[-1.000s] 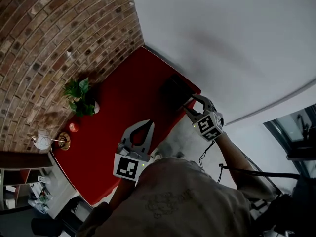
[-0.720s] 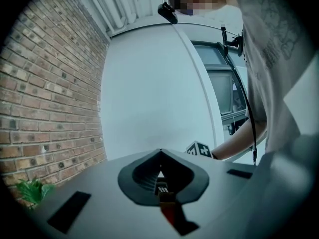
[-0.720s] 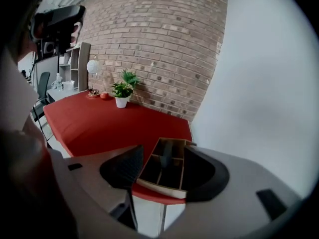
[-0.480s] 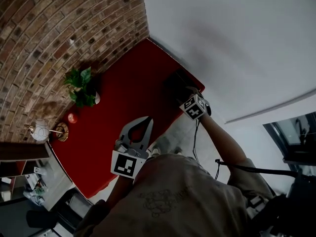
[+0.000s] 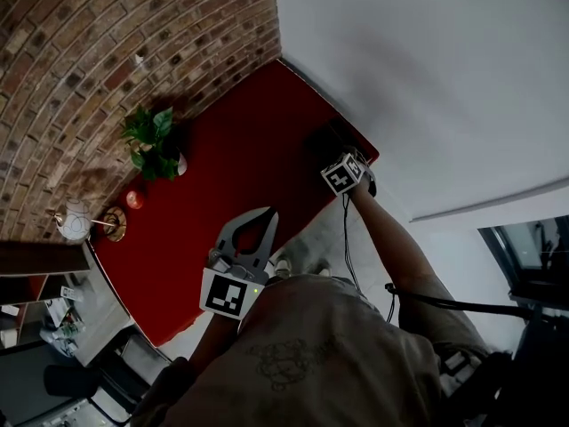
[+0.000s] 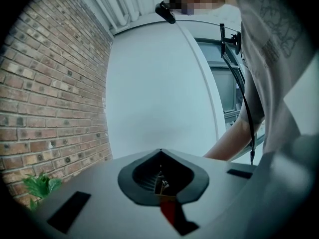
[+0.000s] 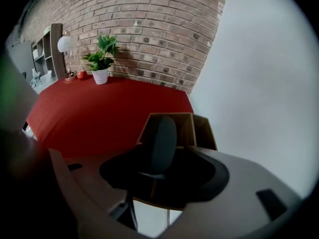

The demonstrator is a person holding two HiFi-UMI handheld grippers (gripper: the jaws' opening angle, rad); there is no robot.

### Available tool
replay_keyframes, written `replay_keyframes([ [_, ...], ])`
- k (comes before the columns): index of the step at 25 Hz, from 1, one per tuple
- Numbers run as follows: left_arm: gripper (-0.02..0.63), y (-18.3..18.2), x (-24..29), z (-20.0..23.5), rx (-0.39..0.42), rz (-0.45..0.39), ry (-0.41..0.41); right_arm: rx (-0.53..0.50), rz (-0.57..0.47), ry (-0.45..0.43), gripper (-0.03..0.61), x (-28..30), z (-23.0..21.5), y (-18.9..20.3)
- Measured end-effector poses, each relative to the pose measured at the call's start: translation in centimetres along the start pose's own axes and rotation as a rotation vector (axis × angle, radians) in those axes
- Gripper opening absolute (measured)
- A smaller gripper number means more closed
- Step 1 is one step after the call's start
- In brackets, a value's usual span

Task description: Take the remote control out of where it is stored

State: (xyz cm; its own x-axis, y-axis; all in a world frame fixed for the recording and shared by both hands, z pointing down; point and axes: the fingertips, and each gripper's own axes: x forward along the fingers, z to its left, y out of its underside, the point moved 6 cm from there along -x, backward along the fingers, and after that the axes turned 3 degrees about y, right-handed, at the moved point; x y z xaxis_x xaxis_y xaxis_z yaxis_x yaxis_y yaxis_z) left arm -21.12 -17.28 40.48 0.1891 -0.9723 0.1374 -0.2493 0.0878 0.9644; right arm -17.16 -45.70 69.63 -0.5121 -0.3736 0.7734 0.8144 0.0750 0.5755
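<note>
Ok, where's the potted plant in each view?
Head view: potted plant upper left, on the red table beside the brick wall.
Left gripper view: bottom left corner, under the bricks.
Right gripper view: upper left, at the table's far edge.
Shared landmark: the brick wall.

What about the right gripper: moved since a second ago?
Yes: right gripper went up-left over the red table's corner holder. Jaws have just been opening, remote between them.

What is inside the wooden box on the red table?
A dark remote control stands upright in the wider compartment of the wooden box; the right gripper covers its lower end.
</note>
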Motion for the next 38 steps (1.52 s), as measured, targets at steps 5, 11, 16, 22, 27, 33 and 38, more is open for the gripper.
replay_keyframes([
  [5,-0.002,0.2,-0.5,0.3,0.007,0.014,-0.017,0.021,0.009,-0.011,0.242,0.7,0.3,0.3],
  [11,-0.002,0.4,-1.2,0.1,-0.004,0.021,-0.023,0.008,0.000,0.045,0.177,0.8,0.0,0.2],
  [16,-0.002,0.5,-1.7,0.1,-0.015,0.027,-0.028,0.004,0.009,0.071,0.117,0.7,0.0,0.2],
  [22,-0.002,0.5,-2.2,0.3,-0.005,0.024,-0.024,0.030,0.005,0.066,0.114,0.0,-0.4,0.3],
  [27,-0.002,0.9,-2.5,0.1,-0.043,0.000,-0.034,-0.008,-0.001,0.062,0.114,-0.4,0.1,0.3],
  [33,-0.002,0.8,-2.6,-0.1,-0.033,-0.007,-0.022,-0.044,-0.023,0.115,0.112,-1.7,-0.3,0.1],
  [38,-0.002,0.0,-2.9,-0.1,-0.020,-0.036,-0.008,-0.068,-0.085,0.104,0.110,-4.1,0.2,-1.9],
])
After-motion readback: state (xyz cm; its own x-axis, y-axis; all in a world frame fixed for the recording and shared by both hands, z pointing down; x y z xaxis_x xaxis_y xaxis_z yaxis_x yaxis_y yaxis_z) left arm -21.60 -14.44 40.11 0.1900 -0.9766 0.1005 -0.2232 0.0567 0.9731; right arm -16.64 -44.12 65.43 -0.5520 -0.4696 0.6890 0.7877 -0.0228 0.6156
